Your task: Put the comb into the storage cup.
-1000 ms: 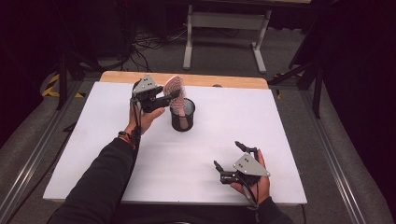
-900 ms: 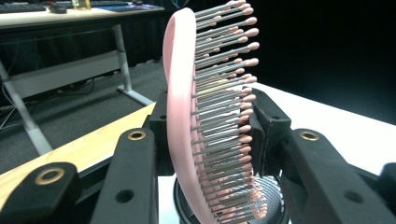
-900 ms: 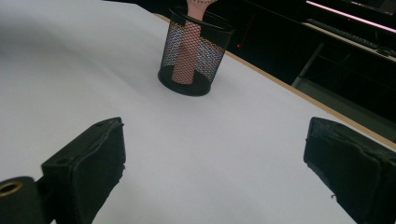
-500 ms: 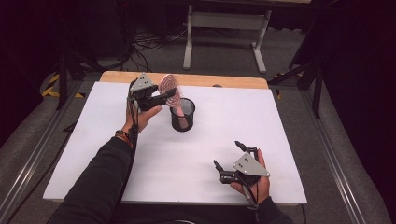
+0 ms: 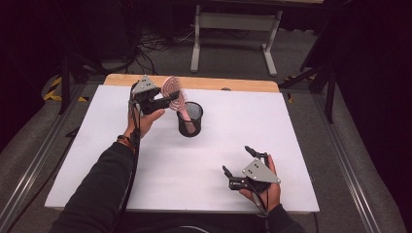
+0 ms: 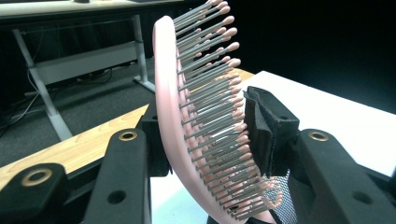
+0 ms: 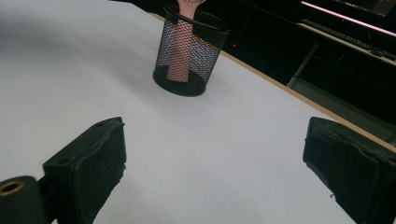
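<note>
Left gripper [image 5: 167, 98] clamped on pink hairbrush [image 5: 174, 93], handle in mesh cup [image 5: 190, 119].
My right gripper [image 5: 238, 162] wide open, holding nothing, resting on white table [image 5: 291, 131].

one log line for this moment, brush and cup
left gripper: shut on pink hairbrush | hairbrush handle in black mesh cup | right gripper: open, apart on white table

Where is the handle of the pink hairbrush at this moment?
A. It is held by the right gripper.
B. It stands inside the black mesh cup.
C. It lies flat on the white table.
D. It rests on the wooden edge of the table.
B: the hairbrush has its handle down inside the mesh cup, seen through the mesh in the right gripper view, while the left gripper has its jaws around the brush head.
</note>
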Available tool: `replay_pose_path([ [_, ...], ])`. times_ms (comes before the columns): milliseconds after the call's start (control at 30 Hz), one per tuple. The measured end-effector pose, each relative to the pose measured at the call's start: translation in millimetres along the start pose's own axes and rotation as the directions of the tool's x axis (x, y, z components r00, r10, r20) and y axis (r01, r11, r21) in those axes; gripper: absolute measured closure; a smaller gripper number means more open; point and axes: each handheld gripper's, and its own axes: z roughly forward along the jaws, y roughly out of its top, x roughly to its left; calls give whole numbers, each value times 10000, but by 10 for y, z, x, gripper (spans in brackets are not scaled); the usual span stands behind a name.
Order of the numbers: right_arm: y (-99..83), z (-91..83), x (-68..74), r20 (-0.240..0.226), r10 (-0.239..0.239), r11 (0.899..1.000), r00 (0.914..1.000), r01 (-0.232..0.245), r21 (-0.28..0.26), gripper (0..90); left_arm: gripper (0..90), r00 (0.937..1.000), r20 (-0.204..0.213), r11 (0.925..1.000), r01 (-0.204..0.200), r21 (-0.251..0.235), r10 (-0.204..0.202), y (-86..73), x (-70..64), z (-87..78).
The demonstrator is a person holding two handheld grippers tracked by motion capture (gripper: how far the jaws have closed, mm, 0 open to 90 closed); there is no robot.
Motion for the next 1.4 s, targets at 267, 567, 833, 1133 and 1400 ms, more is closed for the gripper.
replay_pose_path([
  [267,1,-7,2,39,-15,10000,10000,15,3,67,538,9997,-187,9998,153,139,-150,-31,46,-16],
  [567,0,-3,6,35,-44,10000,10000,44,26,67,528,9992,-208,9994,339,109,-337,-78,82,-39],
  [833,7,-7,18,-9,-70,10000,10000,70,-15,67,494,9997,-132,9998,201,51,-200,-85,76,-43],
  [1133,7,-2,23,-99,-71,10000,9999,71,33,66,470,9998,-199,9999,90,102,-88,-73,61,-39],
  [1400,7,1,27,-107,-111,9999,9999,112,33,66,446,9994,-306,9998,-134,117,138,-47,57,-55],
])
